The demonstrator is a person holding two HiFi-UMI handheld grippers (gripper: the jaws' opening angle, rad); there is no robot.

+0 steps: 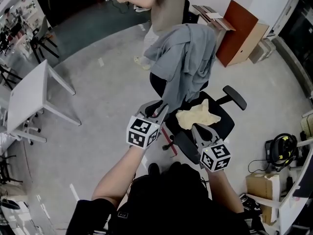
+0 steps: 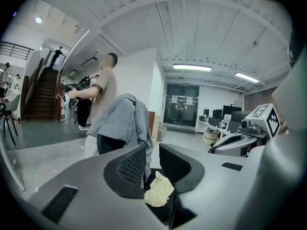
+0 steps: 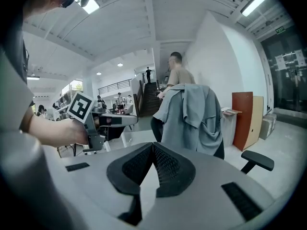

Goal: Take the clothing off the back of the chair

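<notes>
A black office chair (image 1: pixel 222 126) stands at centre in the head view, with a white table (image 1: pixel 29 99) well apart at its 9 o'clock. The grey clothing (image 1: pixel 188 58) is draped over the chair's back at the seat's 12 o'clock, one end hanging toward 7 o'clock. The left gripper (image 1: pixel 160 110) is at that hanging end. Its jaws stand a narrow gap apart and press on nothing, with grey fabric showing in the gap. The right gripper (image 1: pixel 198 131), at the seat's 6 o'clock, has its jaws closed together and empty. A crumpled pale yellow cloth (image 1: pixel 198 115) lies on the seat.
</notes>
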